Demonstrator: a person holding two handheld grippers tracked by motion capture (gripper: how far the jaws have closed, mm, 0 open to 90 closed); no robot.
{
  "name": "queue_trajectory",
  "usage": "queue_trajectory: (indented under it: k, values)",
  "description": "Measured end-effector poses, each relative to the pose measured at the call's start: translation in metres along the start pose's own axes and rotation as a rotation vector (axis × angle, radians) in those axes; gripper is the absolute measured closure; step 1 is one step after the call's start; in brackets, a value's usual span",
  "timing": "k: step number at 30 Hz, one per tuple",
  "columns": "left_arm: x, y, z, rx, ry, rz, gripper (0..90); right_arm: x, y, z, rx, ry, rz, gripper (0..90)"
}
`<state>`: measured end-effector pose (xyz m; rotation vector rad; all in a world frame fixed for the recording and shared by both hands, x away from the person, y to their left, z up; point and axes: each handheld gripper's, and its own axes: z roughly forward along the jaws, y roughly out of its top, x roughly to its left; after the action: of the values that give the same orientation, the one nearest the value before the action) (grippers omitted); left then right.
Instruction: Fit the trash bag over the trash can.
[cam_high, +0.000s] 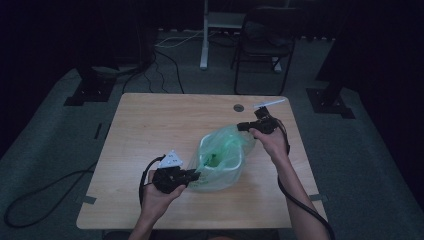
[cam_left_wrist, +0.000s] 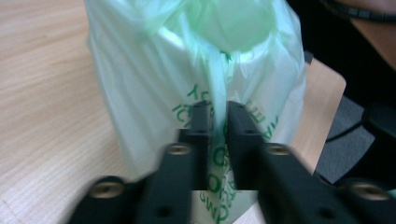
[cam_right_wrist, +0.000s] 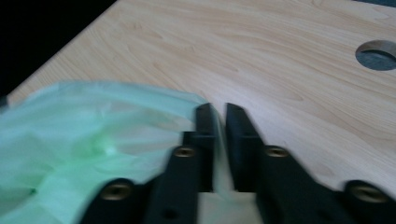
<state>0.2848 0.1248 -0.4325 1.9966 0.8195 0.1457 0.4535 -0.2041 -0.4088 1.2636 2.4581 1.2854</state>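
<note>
Green plastic bag (cam_high: 220, 159) sits center-right on the table (cam_high: 150, 130), mouth spread. My left gripper (cam_high: 192, 176) pinches its 7 o'clock edge, right gripper (cam_high: 242, 126) pinches the 1 o'clock edge. Opening looks done; filling or tying remains.

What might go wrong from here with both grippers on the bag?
The left gripper pinches only a thin fold of the green plastic bag, so it may slip free. The right gripper holds the opposite edge; pulling apart could tear the film or tip the bag over.
</note>
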Motion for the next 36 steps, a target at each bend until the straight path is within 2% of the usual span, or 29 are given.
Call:
queue_trajectory:
  k: [1, 2, 3, 4, 7, 8, 12, 15, 17, 20, 24, 27, 29, 31, 34, 36]
  values:
    - [0.001, 0.002, -0.005, -0.027, 0.011, 0.004, 73.5, 0.0, 0.0, 0.0, 0.0, 0.0, 0.0, 74.0]
    - [0.003, 0.004, -0.011, -0.05, 0.019, 0.002, 64.8, 0.006, -0.003, -0.014, -0.05, 0.001, -0.009, 65.0]
    - [0.003, 0.004, -0.011, -0.05, 0.019, 0.002, 63.1, 0.01, -0.004, -0.019, -0.063, -0.001, -0.02, 62.9]
    - [0.006, 0.008, -0.016, -0.072, 0.03, 0.003, 61.1, 0.013, -0.005, -0.025, -0.072, -0.001, -0.032, 61.0]
    - [0.009, 0.012, -0.019, -0.089, 0.041, 0.0, 58.2, 0.021, -0.009, -0.035, -0.085, 0.001, -0.06, 58.8]
    - [0.013, 0.016, -0.02, -0.096, 0.05, 0.0, 57.8, 0.029, -0.012, -0.044, -0.097, 0.0, -0.083, 57.0]
    - [0.02, 0.028, -0.012, -0.1, 0.059, -0.002, 55.3, 0.041, -0.018, -0.058, -0.108, -0.004, -0.121, 54.8]
    - [0.026, 0.037, -0.003, -0.093, 0.072, -0.002, 52.9, 0.047, -0.02, -0.063, -0.105, 0.008, -0.129, 54.5]
    - [0.031, 0.043, 0.004, -0.089, 0.078, -0.016, 52.0, 0.051, -0.024, -0.064, -0.091, 0.029, -0.13, 54.6]
    - [0.038, 0.046, 0.012, -0.082, 0.069, -0.037, 51.5, 0.056, -0.035, -0.063, -0.063, 0.042, -0.139, 54.8]
    - [0.044, 0.05, 0.023, -0.066, 0.047, -0.071, 51.0, 0.059, -0.047, -0.057, -0.038, 0.071, -0.126, 54.3]
    - [0.047, 0.051, 0.028, -0.054, 0.034, -0.091, 53.7, 0.059, -0.05, -0.052, -0.02, 0.078, -0.115, 53.8]
    - [0.047, 0.05, 0.029, -0.052, 0.026, -0.097, 58.9, 0.058, -0.051, -0.049, -0.013, 0.076, -0.108, 55.2]
    - [0.048, 0.05, 0.029, -0.061, 0.006, -0.101, 66.3, 0.056, -0.052, -0.047, -0.006, 0.105, -0.097, 61.9]
    - [0.047, 0.052, 0.026, -0.075, 0.018, -0.097, 76.1, 0.056, -0.052, -0.048, -0.009, 0.137, -0.094, 73.7]
    - [0.049, 0.053, 0.024, -0.09, 0.015, -0.109, 82.0, 0.057, -0.053, -0.05, -0.012, 0.133, -0.093, 80.2]
